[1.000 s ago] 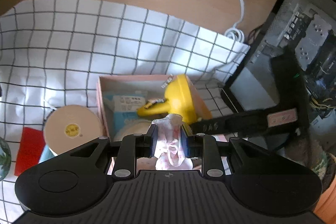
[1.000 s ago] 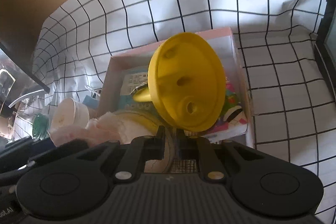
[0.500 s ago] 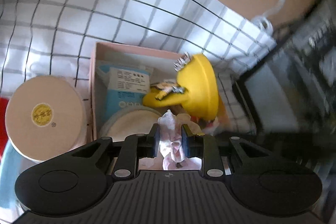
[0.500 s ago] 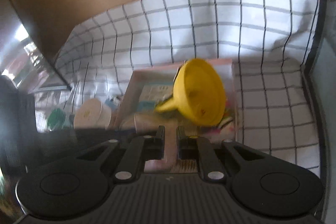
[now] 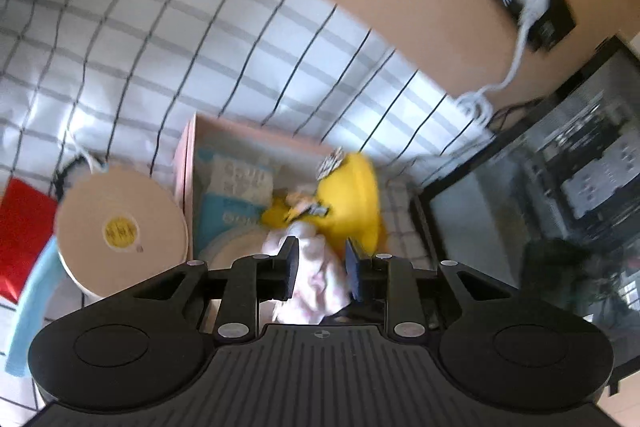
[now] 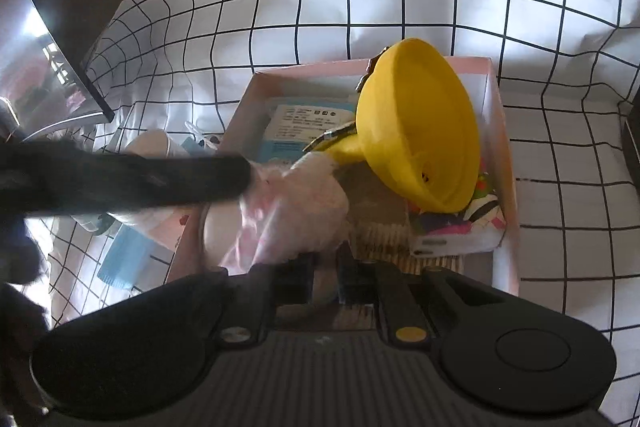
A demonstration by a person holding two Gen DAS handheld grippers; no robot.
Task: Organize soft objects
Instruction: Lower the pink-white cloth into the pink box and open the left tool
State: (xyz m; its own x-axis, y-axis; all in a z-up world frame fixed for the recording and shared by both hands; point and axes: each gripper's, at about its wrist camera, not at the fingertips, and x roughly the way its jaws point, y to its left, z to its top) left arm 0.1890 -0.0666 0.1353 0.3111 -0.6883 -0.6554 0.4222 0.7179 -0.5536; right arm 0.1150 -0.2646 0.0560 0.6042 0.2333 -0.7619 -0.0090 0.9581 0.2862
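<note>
Left gripper (image 5: pixel 321 261) is over the near end of the pink box (image 5: pixel 185 163), and its jaws stand parted with the pink-and-white cloth (image 5: pixel 316 279) bunched between them. The gap is wider than the cloth on the right side; the left finger (image 5: pixel 289 265) looks to be touching fabric, but the blur makes it hard to call whether anything is actually pinched. Call it loosened around the cloth rather than clamped.

From the right wrist view, that same cloth (image 6: pixel 296 211) lies heaped in the box, just ahead of the right gripper (image 6: pixel 325 273) and a little to its left. The right gripper's jaws are nearly together, a narrow slot between them, nothing caught in it; their tips sit just at the cloth's near edge.

Straight ahead of both grippers, the yellow funnel (image 6: pixel 416 131) leans in the box, spout pointing toward the cloth. Beyond the cloth lies a blue-and-white packet (image 6: pixel 304 129). A colourful pack (image 6: pixel 460 227) sits to the right gripper's front right. Left of the left gripper, outside the box, a round beige lid (image 5: pixel 120 231) rests on the checked cloth (image 5: pixel 180 39).
</note>
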